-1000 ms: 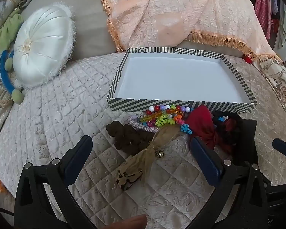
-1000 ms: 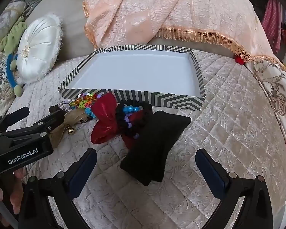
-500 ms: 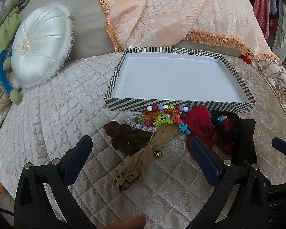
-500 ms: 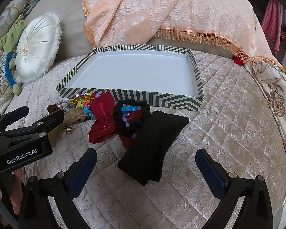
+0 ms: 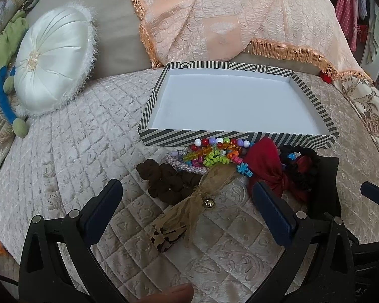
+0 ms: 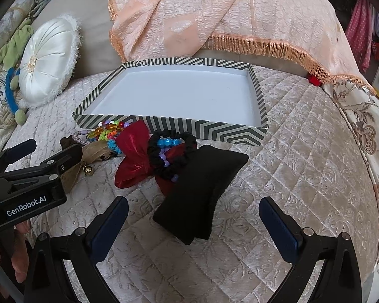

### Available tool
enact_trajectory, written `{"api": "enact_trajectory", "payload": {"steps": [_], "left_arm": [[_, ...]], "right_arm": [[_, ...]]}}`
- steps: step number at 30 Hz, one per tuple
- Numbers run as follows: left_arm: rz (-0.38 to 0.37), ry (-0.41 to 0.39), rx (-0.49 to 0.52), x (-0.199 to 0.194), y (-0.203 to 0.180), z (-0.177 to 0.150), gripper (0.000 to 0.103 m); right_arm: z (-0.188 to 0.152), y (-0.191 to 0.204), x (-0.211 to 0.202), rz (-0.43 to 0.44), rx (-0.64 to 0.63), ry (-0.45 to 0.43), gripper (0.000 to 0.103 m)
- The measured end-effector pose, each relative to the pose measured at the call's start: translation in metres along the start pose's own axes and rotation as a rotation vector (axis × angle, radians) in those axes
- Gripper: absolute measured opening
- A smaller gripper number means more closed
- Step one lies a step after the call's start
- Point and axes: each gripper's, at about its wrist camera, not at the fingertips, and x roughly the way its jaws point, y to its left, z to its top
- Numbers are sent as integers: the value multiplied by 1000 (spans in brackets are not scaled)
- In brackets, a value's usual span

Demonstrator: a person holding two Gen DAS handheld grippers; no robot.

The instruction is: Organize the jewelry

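Observation:
A striped box point(image 5: 240, 137) point(image 6: 209, 128) with an empty white inside sits on the quilted bed. In front of it lies a pile: colourful bead bracelets point(image 5: 214, 151) point(image 6: 108, 131), a brown scrunchie point(image 5: 161, 179), a tan bow with a bell point(image 5: 202, 197) point(image 6: 88, 161), a red bow point(image 5: 265, 166) point(image 6: 136, 156), a black scrunchie with beads point(image 6: 169, 151) and a black cushion point(image 6: 202, 189). My left gripper point(image 5: 187, 202) is open and empty, just short of the tan bow. My right gripper point(image 6: 193, 222) is open and empty, at the cushion's near end.
A round white satin pillow point(image 5: 53, 63) point(image 6: 48, 60) lies at the back left. A peach fringed cloth point(image 5: 227, 17) point(image 6: 227, 12) drapes behind the box. The left gripper's body point(image 6: 25, 176) shows at the left of the right wrist view. The bed edge curves down at the right.
Both grippers have moved slightly forward toward the pile. Nothing has been grasped and the items lie as before.

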Motion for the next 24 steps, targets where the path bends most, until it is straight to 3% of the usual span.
{"api": "enact_trajectory", "payload": {"steps": [14,17,24], "left_arm": [[3,-1,4,0,-3,-1,103],[2,-1,3,0,-3,-1,103],[2,-1,3,1,-3,-1,103]], "right_arm": [[-2,0,-1,19,-1,-12,103],[-3,4,-3,-25,-44,-44,103],[-5,6,7,-48,-74,2,103]]}}
